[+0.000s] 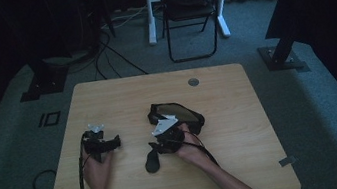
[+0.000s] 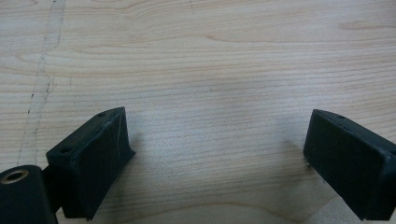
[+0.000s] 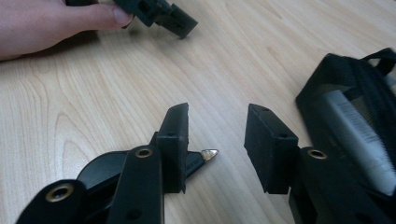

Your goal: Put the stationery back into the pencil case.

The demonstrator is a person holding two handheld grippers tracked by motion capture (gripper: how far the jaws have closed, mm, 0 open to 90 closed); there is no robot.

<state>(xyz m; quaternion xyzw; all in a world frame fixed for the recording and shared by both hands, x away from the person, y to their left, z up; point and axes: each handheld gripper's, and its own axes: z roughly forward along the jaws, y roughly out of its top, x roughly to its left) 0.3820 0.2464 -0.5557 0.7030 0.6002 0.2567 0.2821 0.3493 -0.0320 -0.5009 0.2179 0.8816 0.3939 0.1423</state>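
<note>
Black pen (image 3: pixel 194 161), silver tip, lies on table (image 1: pixel 237 165) w/ tip just past right gripper (image 3: pixel 217 144); jaws apart, nothing gripped. Black mesh pouch (image 3: pixel 355 112) beside it. Left gripper (image 2: pixel 217 158) low over bare wood, jaws wide apart.

We count 2 grippers on the table (image 1: pixel 247 163), 1 in each of the person's 2 hands: the left gripper (image 1: pixel 104 143) and the right gripper (image 1: pixel 166 134). Each shows 2 black jaws. Near the right gripper we see 1 black mesh pouch (image 1: pixel 182 113), with 1 white tube (image 3: pixel 362 135) visible inside it, and 1 flat black tool (image 1: pixel 153 161) with 1 metal tip (image 3: pixel 209 154). The tabletop has 1 round cable hole (image 1: pixel 193 81). Behind the table stands 1 folding chair (image 1: pixel 192 10)
</note>
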